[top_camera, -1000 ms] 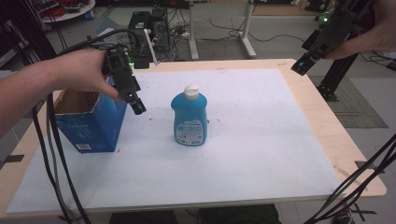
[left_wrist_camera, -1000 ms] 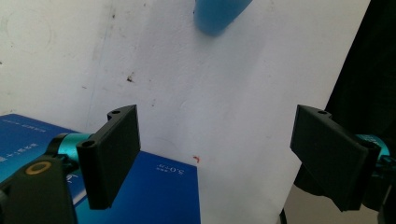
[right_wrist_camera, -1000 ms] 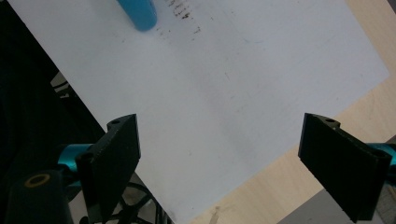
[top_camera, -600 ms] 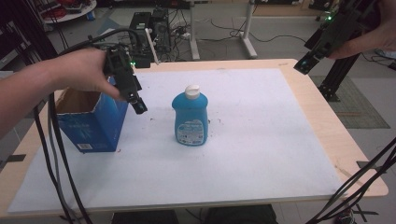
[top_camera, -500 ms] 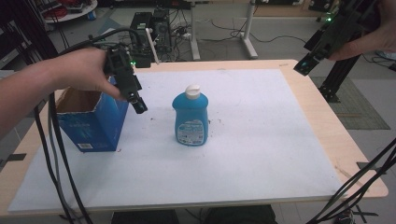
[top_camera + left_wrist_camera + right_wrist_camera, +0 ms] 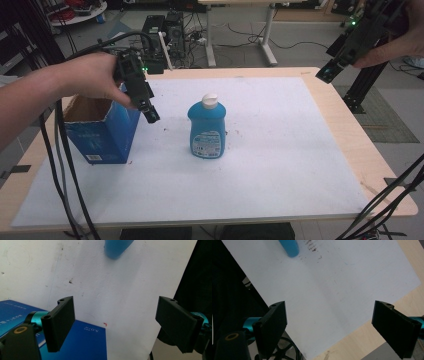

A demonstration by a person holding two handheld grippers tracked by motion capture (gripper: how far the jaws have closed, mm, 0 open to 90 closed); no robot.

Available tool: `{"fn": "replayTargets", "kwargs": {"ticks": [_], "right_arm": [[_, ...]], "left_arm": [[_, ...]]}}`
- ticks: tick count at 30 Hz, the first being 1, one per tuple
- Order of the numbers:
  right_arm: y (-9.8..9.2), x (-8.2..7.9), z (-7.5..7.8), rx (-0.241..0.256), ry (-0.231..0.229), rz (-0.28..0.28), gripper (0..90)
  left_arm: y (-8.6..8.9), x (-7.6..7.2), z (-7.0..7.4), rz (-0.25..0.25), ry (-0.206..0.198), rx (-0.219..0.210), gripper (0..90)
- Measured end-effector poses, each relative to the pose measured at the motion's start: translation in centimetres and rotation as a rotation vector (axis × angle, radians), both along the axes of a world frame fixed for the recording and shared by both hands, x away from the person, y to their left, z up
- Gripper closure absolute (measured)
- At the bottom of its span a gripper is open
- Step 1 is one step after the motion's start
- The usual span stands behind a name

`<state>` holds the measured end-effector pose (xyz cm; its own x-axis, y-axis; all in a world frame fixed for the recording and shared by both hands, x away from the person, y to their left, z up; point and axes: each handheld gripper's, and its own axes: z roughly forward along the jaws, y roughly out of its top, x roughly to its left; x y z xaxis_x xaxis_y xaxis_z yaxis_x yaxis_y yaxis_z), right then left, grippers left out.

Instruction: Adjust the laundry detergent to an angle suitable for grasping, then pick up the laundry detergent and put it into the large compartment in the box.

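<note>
white mat point(image 6: 280, 165): left gripper point(image 6: 150, 114) gaping wide, empty.

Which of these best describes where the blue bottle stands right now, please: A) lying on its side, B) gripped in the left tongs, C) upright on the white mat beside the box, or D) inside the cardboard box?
C: the blue bottle stands upright on the white mat, apart from the box and the open left tongs.
</note>
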<state>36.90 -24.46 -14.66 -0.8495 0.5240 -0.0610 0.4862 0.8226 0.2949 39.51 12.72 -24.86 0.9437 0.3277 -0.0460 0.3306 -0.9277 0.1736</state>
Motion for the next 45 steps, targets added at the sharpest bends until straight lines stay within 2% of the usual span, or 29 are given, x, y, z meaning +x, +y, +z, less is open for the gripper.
{"fn": "replayTargets", "kwargs": {"ticks": [25, 33, 37, 41, 45], "right_arm": [[0.3, 0.7, -0.4, 0.010, 0.017, 0.023, 12.0], [0.2, 0.7, -0.4, 0.019, 0.014, 0.027, 12.0], [0.0, 0.5, -0.3, 0.017, 0.014, 0.022, 12.0], [-0.1, 0.4, -0.2, 0.023, 0.008, 0.026, 12.0], [-0.3, 0.2, -0.2, 0.024, 0.004, 0.021, 12.0]], "left_arm": [[0.2, 0.4, 1.2, -0.012, -0.014, -0.035, 16.0], [-0.4, 0.7, 1.8, -0.040, -0.024, -0.039, 16.1], [-0.9, 0.8, 2.1, -0.059, -0.030, -0.051, 16.0], [-1.5, 0.8, 2.2, -0.082, -0.038, -0.080, 16.0], [-2.3, 0.7, 2.2, -0.107, -0.035, -0.079, 16.1]]}}
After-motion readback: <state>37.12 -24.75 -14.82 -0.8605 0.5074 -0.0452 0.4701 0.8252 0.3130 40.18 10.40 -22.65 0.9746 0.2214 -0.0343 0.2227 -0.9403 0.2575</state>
